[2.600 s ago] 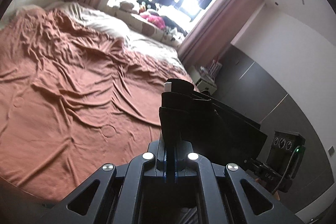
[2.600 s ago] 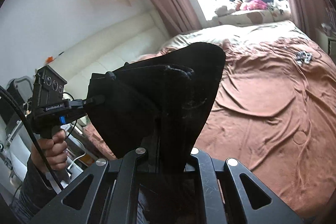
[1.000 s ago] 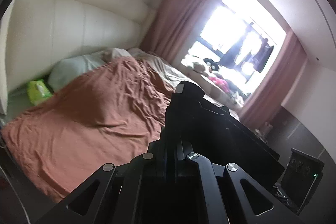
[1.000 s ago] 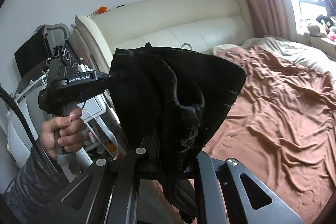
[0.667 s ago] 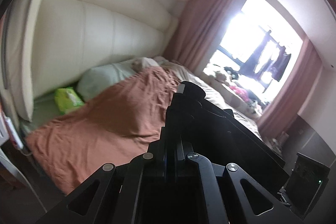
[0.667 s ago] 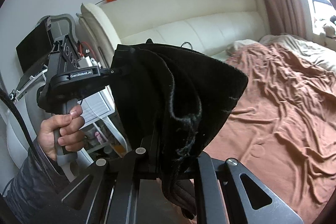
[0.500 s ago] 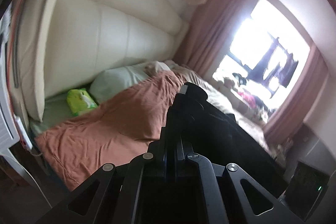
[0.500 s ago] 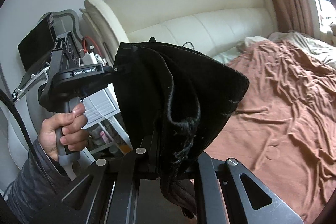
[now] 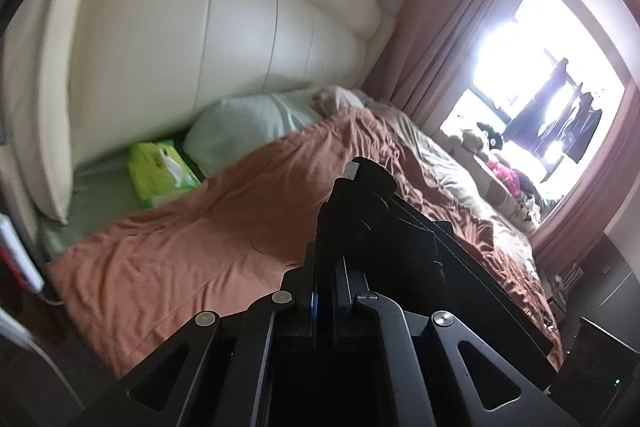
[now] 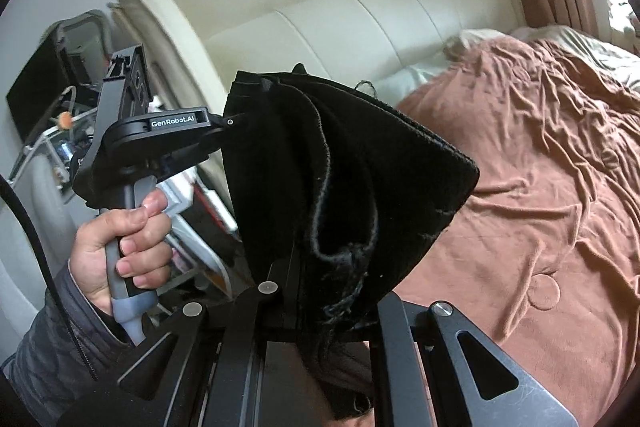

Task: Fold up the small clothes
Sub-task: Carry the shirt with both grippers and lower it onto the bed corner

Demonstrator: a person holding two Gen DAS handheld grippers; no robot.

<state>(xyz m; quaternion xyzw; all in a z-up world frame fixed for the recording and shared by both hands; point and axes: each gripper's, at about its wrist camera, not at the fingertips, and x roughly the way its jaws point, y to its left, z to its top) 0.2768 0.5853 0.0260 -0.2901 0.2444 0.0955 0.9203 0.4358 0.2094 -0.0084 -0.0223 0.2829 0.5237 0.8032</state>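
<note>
Two grippers, our left gripper point(image 10: 230, 121) and right gripper point(image 10: 320, 291), were clamped on the black garment point(image 10: 344, 179), held taut in mid-air at nine o'clock of the bed point(image 10: 540, 187); we judged laying it flat came next.

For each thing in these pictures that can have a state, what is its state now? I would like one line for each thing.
black garment: held up in the air between both grippers, above the bed, hanging bunched.
left gripper: shut on one corner of the black garment.
right gripper: shut on the black garment's lower edge.
brown bedsheet: spread over the bed, wrinkled.
curtains: drawn open.
green wipes pack: lying beside the pillow.
</note>
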